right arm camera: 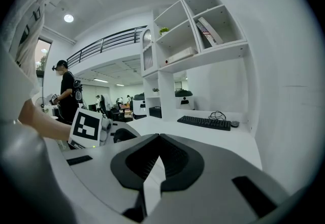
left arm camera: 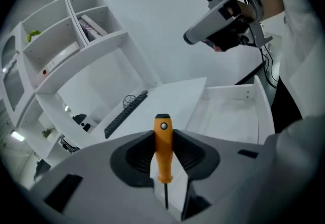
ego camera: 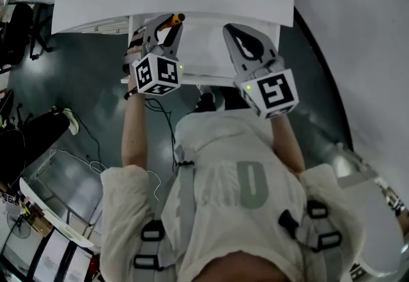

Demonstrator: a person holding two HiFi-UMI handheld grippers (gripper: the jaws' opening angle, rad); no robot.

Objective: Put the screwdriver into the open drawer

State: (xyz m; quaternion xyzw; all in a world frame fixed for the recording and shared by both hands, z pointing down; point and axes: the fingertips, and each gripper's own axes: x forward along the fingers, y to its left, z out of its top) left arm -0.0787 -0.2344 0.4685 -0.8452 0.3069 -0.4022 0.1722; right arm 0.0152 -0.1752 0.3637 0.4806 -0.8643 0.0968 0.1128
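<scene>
Near the open drawer [left arm camera: 231,116], left gripper [left arm camera: 163,136] clamps screwdriver [left arm camera: 163,154] by orange handle; right gripper [right arm camera: 159,139] closed, empty; transport step; next likely: move over drawer, lower, release.

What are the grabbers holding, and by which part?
The left gripper clamps the screwdriver by its orange handle; the right gripper is shut and empty.

Grey left tool [ego camera: 165,26], perhaps cream shirt [ego camera: 223,146]
</scene>
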